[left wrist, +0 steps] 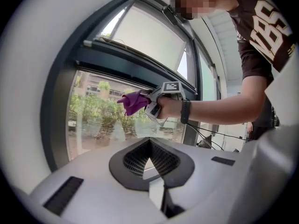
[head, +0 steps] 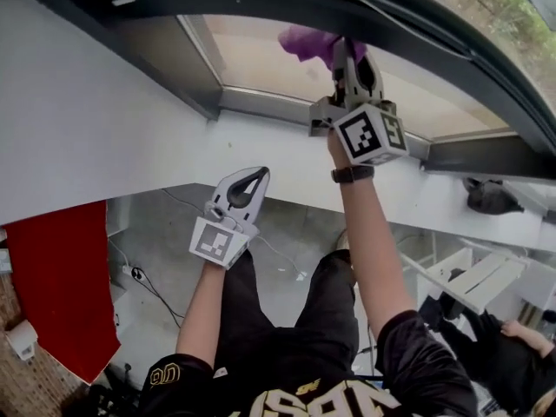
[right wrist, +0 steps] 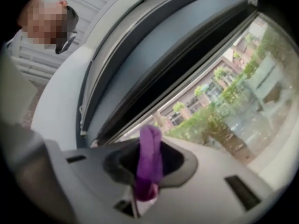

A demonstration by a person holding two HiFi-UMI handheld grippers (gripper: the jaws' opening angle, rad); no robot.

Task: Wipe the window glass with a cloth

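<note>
While the left tongs (head: 250,181) hang pressed together, the right tongs (head: 347,49) pinch the evidently soft, light cloth (head: 304,42), bunched, at the glass (head: 261,57).

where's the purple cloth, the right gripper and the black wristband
purple cloth (head: 304,43), head view, its bunched middle.
right gripper (head: 346,53), head view, between its fingers.
black wristband (head: 352,174), head view, band's middle.

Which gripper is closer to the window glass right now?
Right. The right gripper holds the purple cloth up at the window glass. The left gripper hangs lower, jaws together and empty, well short of the glass.
</note>
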